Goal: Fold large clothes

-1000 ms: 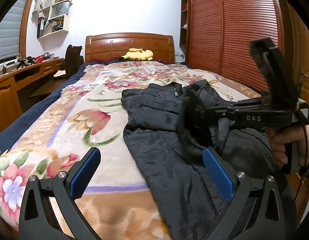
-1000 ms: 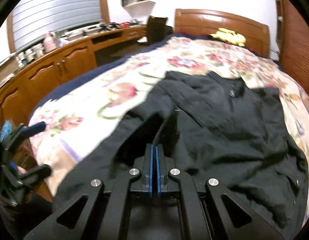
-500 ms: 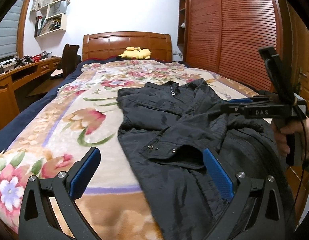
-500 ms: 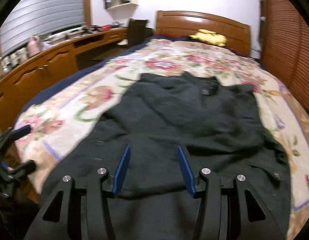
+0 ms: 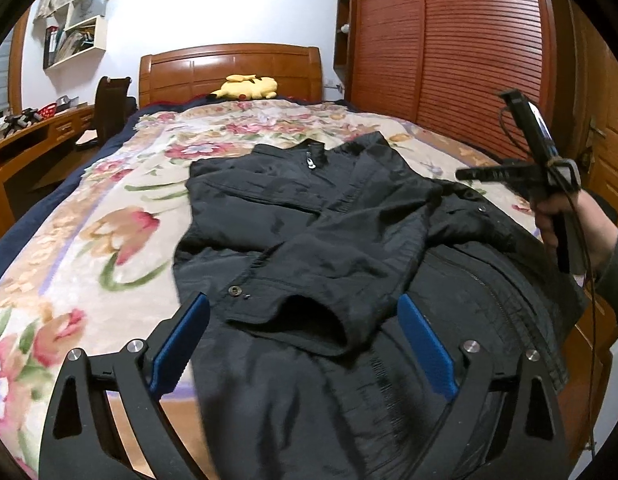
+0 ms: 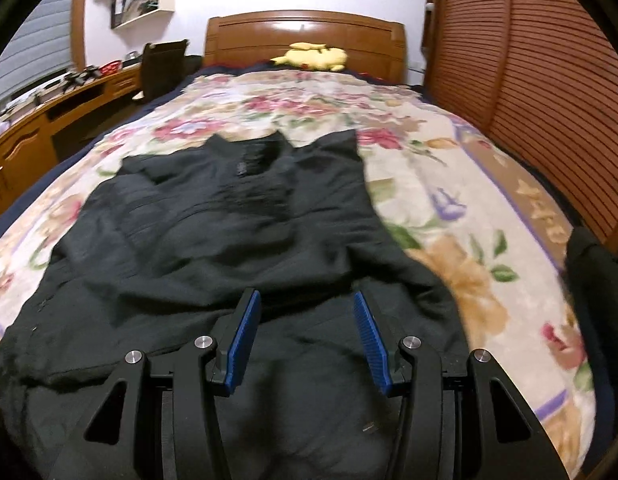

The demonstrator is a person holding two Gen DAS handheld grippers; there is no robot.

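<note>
A: Status?
B: Right fingers [image 6: 305, 336] just let go of the sleeve [image 5: 321, 264], half open, empty. Sleeve now lies across the jacket [image 5: 293, 208], mid-bed [image 5: 89, 240].
A: Left?
B: Left fingers [image 5: 305, 344] wide, empty. Other sleeve and body folds remain.

One black jacket [image 5: 309, 220], one yellow plush toy [image 5: 247, 87], two claws [image 5: 305, 344].

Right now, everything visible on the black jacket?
The black zip-front jacket of thin, slightly shiny fabric lies front up on the floral bed blanket, collar toward the headboard. One sleeve is folded across its chest, cuff open and snap buttons showing. The hem hangs over the bed's near edge. Neither hand-held gripper touches it.
</note>
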